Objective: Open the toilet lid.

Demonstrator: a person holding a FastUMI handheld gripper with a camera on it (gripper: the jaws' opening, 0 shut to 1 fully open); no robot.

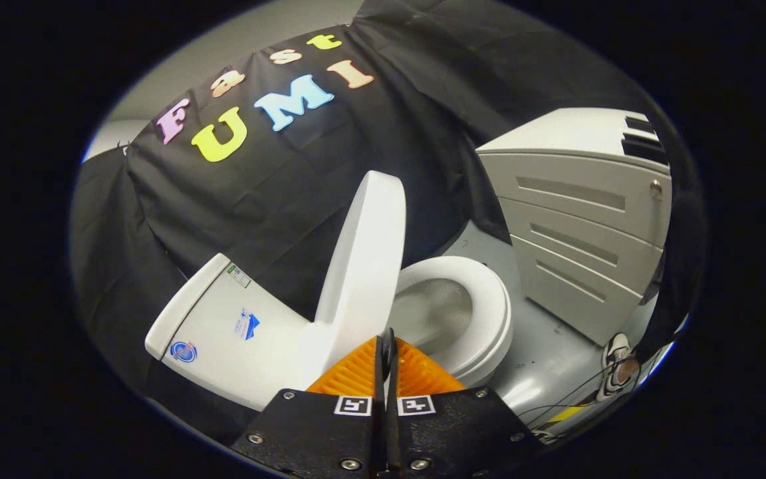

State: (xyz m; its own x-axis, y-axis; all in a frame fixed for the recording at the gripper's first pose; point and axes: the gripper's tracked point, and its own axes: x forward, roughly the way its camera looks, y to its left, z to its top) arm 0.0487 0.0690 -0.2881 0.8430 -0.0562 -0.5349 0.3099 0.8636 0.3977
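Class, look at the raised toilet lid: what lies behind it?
Behind the raised lid sits the white tank, then the black cloth wall. The lid covers its hinge. The shut tongs press together just ahead of it.

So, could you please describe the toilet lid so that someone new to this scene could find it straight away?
Start at the white toilet standing against the black cloth wall, beside the grey cabinet. Just beyond the shut orange fingers of the tool, the lid stands raised between the tank and the open seat ring. It is the only flat, solid oval slab; the seat has a hole.
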